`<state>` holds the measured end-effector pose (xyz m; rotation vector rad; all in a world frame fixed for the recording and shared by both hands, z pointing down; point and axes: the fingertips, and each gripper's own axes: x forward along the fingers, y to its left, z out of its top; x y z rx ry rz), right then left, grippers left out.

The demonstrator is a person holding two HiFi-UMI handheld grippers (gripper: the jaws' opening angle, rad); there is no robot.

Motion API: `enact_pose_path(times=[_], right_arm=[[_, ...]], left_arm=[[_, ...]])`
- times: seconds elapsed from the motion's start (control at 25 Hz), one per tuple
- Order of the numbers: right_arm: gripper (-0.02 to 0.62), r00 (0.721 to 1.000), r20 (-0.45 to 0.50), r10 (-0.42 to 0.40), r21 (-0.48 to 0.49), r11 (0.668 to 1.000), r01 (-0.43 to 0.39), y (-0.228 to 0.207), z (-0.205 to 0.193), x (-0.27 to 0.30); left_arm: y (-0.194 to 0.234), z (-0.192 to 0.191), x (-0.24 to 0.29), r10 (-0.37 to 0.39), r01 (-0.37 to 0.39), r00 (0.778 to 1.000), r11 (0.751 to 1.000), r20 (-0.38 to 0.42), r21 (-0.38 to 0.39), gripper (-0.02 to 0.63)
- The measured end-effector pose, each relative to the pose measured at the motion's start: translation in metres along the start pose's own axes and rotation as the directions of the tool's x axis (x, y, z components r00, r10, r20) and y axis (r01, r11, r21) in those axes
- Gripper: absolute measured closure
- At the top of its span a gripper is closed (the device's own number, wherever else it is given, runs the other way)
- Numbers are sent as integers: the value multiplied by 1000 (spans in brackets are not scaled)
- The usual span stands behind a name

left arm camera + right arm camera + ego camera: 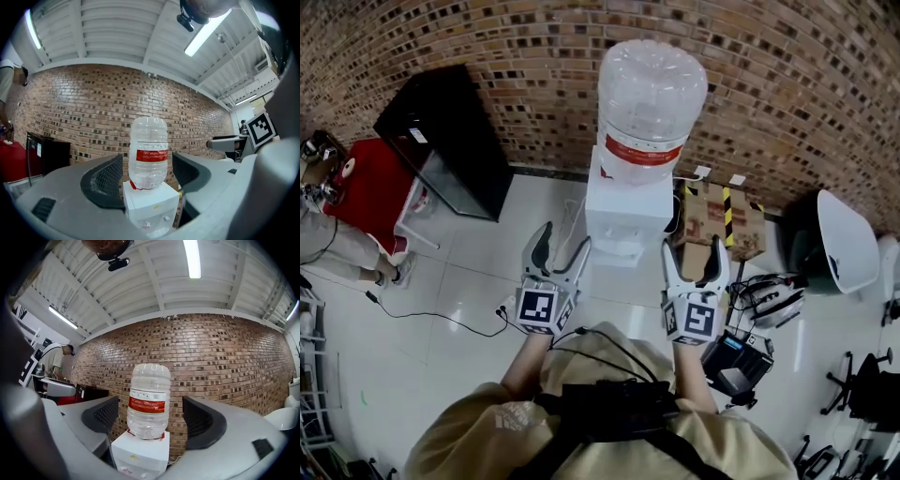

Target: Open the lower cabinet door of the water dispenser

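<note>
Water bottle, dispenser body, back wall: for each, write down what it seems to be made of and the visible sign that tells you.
Water bottle: probably clear plastic; one sees through it, and its sides are ribbed.
Dispenser body: white, smooth, faintly glossy; plastic or painted metal, the look leaves that open.
Back wall: brick, matt and rough, with mortar lines between brown and dark bricks.
</note>
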<state>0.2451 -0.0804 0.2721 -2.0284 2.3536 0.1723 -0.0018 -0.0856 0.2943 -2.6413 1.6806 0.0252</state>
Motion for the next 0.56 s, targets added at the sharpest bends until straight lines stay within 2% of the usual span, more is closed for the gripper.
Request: enact_pose_path(times=[0.56], right_arm=[[140,999,-18,43,-2,999,-43,12,-10,-2]], left_arm=[[1,-15,-6,2,-3,1000,1000,-19,-15,290]])
